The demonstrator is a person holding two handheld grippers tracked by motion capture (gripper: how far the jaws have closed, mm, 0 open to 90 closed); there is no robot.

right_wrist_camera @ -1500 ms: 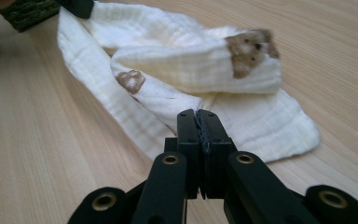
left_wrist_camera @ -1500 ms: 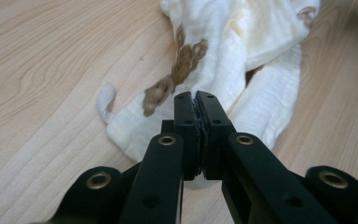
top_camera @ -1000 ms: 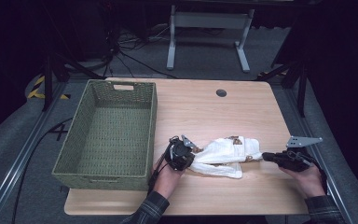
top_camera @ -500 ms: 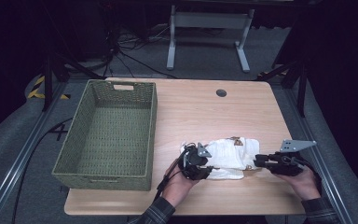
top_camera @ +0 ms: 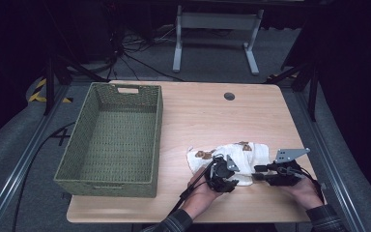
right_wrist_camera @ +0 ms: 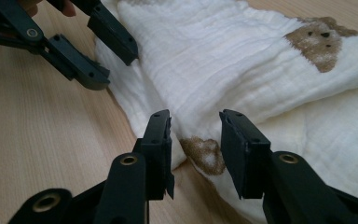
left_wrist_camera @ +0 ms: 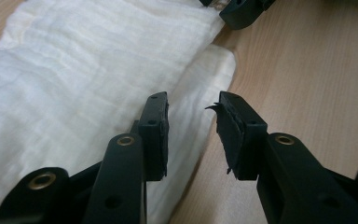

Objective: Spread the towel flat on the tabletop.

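A white muslin cloth with brown bear prints lies crumpled on the wooden table, near its front right. My left gripper is at the cloth's near edge, and my right gripper faces it from the right, a short gap away. In the left gripper view the left gripper is open, with the cloth's folded edge lying loose between the jaws. The right gripper is open over a bear print on the cloth's rim. Both pairs of jaws have just been opening, and neither presses on the cloth.
A green woven basket stands empty on the table's left half. A round cable hole sits near the far edge. Beyond the table are a metal stand and floor cables. The table's front edge runs just under both hands.
Both grippers have slid toward each other along the cloth's near edge, the left one farther. Their jaws were shut a second ago and now stand apart.
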